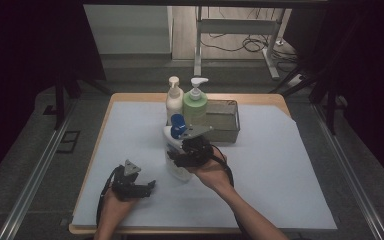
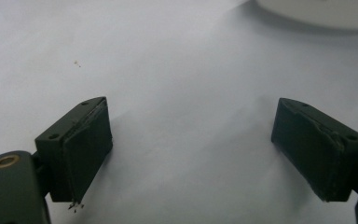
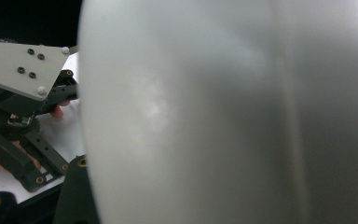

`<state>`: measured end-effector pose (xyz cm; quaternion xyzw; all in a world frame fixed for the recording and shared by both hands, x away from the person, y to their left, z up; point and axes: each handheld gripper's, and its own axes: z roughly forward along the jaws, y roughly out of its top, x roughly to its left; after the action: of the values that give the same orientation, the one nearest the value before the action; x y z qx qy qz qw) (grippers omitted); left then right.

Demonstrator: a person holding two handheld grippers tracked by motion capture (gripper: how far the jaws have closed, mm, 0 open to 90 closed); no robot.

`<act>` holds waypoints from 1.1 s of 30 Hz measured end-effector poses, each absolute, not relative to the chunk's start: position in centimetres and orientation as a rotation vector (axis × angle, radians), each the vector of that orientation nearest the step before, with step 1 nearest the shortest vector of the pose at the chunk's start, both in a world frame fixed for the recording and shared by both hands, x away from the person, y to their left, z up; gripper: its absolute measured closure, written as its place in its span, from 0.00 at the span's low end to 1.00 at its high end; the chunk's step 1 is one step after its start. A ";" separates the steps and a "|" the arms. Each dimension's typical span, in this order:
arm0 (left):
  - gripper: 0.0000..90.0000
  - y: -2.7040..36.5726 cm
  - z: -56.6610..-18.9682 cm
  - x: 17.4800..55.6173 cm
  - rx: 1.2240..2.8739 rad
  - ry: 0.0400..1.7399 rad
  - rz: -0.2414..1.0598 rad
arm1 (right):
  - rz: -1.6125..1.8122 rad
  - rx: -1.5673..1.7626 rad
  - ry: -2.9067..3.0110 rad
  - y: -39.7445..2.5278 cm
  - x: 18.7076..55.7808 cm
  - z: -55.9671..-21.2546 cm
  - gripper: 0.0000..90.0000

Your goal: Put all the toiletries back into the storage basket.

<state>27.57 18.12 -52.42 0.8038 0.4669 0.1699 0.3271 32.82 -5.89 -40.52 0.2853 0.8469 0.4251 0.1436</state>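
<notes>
A white bottle with a blue cap stands upright near the middle of the table. My right gripper is shut on its body from the right side. In the right gripper view the bottle's white wall sits very close, hiding my jaws. My left gripper rests low over the white sheet at the front left, a short way left of the bottle. Its jaws are wide open with only bare sheet between them. A white curved edge shows at the top right of the left gripper view.
Behind the held bottle stand a white pump bottle and a green pump bottle, next to a metal tray. A white sheet covers the wooden table. The left gripper's grey plate appears in the right gripper view.
</notes>
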 end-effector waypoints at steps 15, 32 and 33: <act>0.13 18.1 -52.4 27.6 2.104 1.220 0.444 | 1.237 0.850 2.431 -9.5 32.9 -38.6 0.44; 0.13 18.1 -52.4 27.6 2.105 1.221 0.444 | 1.197 0.928 2.357 -14.3 33.4 -36.6 0.45; 0.13 18.1 -52.4 27.6 2.106 1.221 0.444 | 1.196 0.932 2.352 -14.6 33.4 -36.5 0.45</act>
<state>27.58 18.12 -52.42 0.8041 0.4663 0.1696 0.3275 33.45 -14.64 -36.52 0.3281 0.8282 0.4210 0.1707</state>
